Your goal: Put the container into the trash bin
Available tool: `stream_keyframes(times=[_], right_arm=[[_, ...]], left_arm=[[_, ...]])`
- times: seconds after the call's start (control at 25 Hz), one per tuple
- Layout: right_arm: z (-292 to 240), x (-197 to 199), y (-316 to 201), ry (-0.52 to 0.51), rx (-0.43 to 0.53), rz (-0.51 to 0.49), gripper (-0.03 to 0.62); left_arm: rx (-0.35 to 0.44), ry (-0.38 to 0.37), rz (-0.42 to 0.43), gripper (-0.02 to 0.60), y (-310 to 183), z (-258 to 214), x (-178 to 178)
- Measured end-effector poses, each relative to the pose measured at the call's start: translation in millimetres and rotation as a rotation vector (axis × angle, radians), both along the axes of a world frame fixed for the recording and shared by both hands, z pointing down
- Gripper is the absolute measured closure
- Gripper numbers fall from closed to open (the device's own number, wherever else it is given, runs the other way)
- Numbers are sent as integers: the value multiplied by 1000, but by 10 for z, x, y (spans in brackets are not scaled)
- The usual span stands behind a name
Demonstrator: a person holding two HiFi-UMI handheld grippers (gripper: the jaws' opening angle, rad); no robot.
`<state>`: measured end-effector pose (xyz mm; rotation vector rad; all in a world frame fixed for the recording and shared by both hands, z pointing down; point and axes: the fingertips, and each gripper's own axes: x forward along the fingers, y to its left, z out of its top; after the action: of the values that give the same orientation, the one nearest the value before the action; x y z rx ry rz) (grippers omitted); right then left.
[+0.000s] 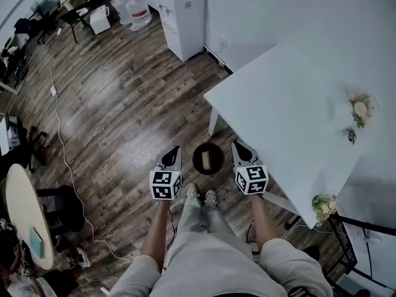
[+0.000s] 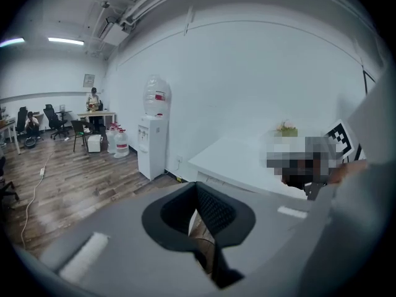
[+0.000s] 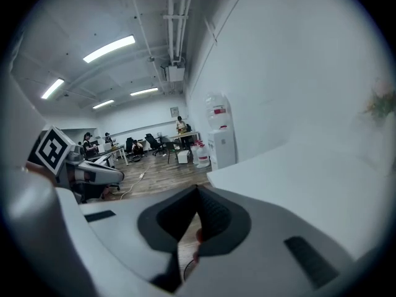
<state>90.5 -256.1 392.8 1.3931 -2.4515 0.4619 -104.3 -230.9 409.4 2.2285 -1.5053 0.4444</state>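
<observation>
In the head view a round black trash bin (image 1: 196,159) stands on the wood floor just ahead of the person's feet, with a tan container (image 1: 207,160) lying inside it. My left gripper (image 1: 172,151) hangs left of the bin and my right gripper (image 1: 239,146) right of it, both well above the floor and apart from the bin. In the left gripper view the left gripper (image 2: 197,188) has its jaws together with nothing between them. The right gripper (image 3: 197,192) looks the same in its own view, shut and empty.
A white table (image 1: 281,98) with small flower pots (image 1: 359,108) fills the right side, close to the right gripper. A water dispenser (image 1: 183,16) and water bottles (image 1: 138,10) stand at the far wall. A cable (image 1: 62,150) runs across the floor at left, beside a round table (image 1: 21,212).
</observation>
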Motion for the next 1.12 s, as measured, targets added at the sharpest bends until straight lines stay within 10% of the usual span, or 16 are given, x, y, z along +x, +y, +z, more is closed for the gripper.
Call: stream_keyframes(times=[1.12], right_arm=[[-822,582,324,5,106,52,580]], left_arm=[[97,-14,-67,571,210,-797,-4]])
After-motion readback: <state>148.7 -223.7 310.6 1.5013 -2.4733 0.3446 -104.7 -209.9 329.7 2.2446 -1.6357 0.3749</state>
